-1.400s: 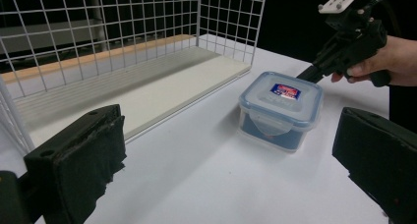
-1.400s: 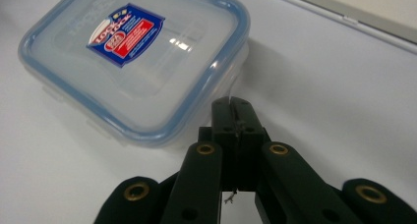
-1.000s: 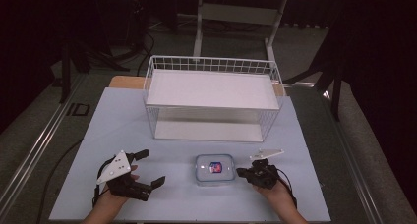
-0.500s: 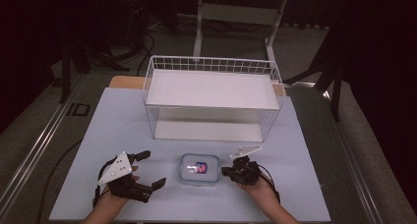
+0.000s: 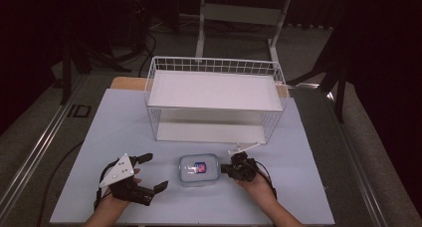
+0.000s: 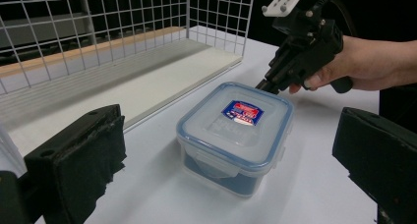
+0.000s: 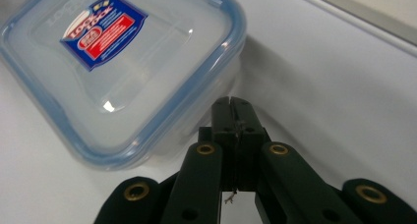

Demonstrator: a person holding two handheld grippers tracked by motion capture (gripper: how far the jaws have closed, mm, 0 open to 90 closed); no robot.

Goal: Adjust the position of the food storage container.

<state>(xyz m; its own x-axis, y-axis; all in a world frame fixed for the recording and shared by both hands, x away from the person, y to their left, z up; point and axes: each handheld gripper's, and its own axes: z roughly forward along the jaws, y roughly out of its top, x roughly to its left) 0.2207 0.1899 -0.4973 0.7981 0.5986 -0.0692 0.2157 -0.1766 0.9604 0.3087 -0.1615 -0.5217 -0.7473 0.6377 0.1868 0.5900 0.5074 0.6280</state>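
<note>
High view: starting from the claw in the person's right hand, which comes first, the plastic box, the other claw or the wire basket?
1. Plastic box: right beside the right claw, on its left.
2. Wire basket: behind it, farther up the table.
3. Left claw: past the box, on the left side of the table.

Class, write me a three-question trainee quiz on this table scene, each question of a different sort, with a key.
1. True or false: the right tongs are shut.
2. Where is the lidded container? A inside the wire basket; B on the table between the two tongs; C held up by the left tongs.
3. Fill in: the container's lid has a ___ rim.

Key: 1 true; 2 B; 3 blue.
</note>
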